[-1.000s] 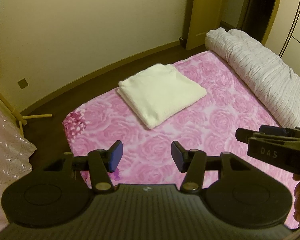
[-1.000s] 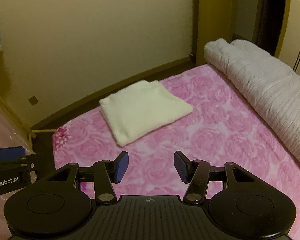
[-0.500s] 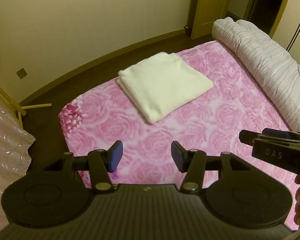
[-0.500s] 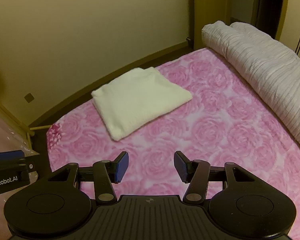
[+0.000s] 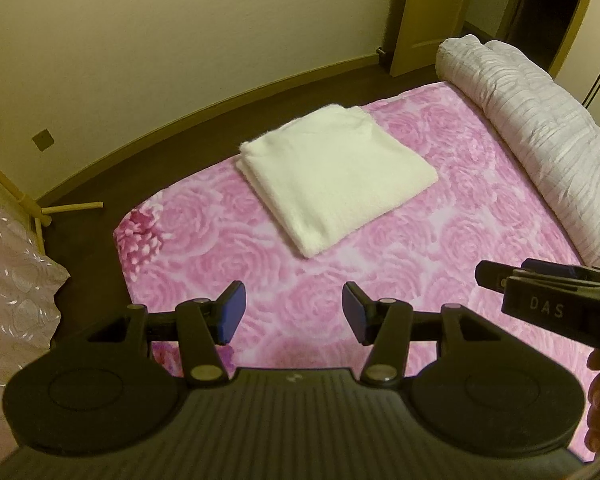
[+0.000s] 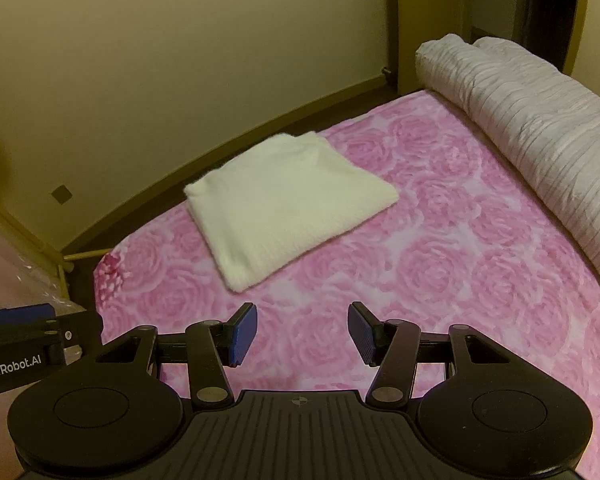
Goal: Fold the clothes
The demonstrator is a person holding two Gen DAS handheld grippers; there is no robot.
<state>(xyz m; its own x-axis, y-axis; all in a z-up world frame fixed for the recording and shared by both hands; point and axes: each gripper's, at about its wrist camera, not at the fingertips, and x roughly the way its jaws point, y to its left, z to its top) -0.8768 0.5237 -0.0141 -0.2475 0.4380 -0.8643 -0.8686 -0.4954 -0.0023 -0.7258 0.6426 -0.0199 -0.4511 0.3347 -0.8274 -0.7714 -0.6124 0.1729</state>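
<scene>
**Two open grippers held above a folded cream cloth on a pink bed**

Two pieces of writing can be read. In the left wrist view, the black body of the right gripper (image 5: 548,300) enters from the right edge with the raised letters "DAS" on its side. In the right wrist view, the black body of the left gripper (image 6: 32,344) enters from the left edge with white lettering "GenRobot.AI".

The cream, fluffy, knitted-looking cloth (image 5: 336,176) is folded into a neat, thick rectangle with several layers showing along its edges. It lies flat on the pink rose-patterned bed cover (image 5: 440,248), near the bed's far-left corner, turned at an angle to the bed's edges.

Both grippers hang in the air on the near side of the folded cloth, well apart from it. Each one's blue-padded fingers (image 6: 242,334) stand spread wide with nothing between them; only pink cover shows in the gap.

To the right of the folded cloth, a long roll of white ribbed quilt (image 5: 540,132) lies along the bed's right side. Beyond the cloth are a strip of dark floor (image 5: 148,160), a cream wall (image 5: 180,40) with a small square plate low down, and a pale wooden door (image 5: 432,8). Left of the cloth, off the bed, stand a light wooden frame (image 5: 28,204) and a sheet of clear patterned plastic (image 5: 16,300).
</scene>
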